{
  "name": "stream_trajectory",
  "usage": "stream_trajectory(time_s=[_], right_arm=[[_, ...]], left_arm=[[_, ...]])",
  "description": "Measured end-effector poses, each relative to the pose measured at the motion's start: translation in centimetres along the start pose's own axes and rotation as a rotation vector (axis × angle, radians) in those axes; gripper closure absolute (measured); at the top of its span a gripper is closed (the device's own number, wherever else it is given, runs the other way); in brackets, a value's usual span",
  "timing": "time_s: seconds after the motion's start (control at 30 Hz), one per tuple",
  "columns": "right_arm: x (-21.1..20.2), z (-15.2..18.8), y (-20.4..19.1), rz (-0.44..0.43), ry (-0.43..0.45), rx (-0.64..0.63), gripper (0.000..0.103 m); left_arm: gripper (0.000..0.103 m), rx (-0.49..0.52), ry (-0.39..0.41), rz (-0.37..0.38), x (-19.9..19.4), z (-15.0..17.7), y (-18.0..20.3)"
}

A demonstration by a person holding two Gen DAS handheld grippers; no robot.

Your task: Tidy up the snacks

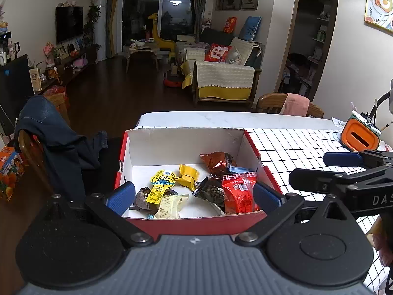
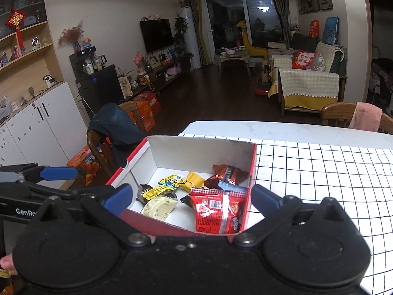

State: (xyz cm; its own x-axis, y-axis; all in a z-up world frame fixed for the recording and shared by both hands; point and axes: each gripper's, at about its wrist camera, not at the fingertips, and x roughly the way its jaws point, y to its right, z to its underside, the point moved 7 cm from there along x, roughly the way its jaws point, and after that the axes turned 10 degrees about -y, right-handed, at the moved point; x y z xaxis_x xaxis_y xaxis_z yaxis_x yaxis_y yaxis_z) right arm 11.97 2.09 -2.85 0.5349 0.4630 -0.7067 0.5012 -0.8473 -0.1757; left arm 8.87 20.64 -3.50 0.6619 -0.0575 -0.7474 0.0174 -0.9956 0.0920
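1. White marble-look table top, partly covered by a white cloth with a black grid; smooth and flat, a sensible base for sorting.
2. Red cardboard box with a plain white inside, open-topped, sitting at the table's left edge; stiff walls there to keep loose packets together.
3. Left gripper with blue ribbed pads, hovering over the box's near wall, jaws spread wide and nothing between them.
4. Right gripper, just beside the left, likewise above the near rim, jaws apart and empty; probably both pulled clear of the contents.
5. Red crinkly plastic snack bag, leaning upright in the near right corner of the box.
6. Brown shiny foil packet, crumpled, further back by the right wall.
7. Yellow flat cartoon-printed sachet, lying mid-floor.
8. Cream patterned wrapper, near the front wall; a dark wrapper beside it, too dim to identify.
9. Small yellow twisted-end wrapped sweet, just behind.
10. All visible snacks inside the box; task seemingly near done.
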Motion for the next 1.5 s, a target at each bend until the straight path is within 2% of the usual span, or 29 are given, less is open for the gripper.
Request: stream_trajectory(time_s=[0.4,0.87,1.5], right_arm=[[0.0,0.5,0.3,0.007,-0.005,0.025,0.0],[-0.2,0.6,0.9,0.038,-0.008,0.039,0.0],[-0.1,1.1,1.0,0.039,-0.027,0.054,0.0]], left_arm=[[0.0,-0.01,-0.022,-0.016,0.1,0.4,-0.1],[0.0,-0.025,-0.014,-0.006,-0.6,0.3,-0.1],[0.0,-0.053,-0.046,-0.001,-0.4,0.7,-0.3]])
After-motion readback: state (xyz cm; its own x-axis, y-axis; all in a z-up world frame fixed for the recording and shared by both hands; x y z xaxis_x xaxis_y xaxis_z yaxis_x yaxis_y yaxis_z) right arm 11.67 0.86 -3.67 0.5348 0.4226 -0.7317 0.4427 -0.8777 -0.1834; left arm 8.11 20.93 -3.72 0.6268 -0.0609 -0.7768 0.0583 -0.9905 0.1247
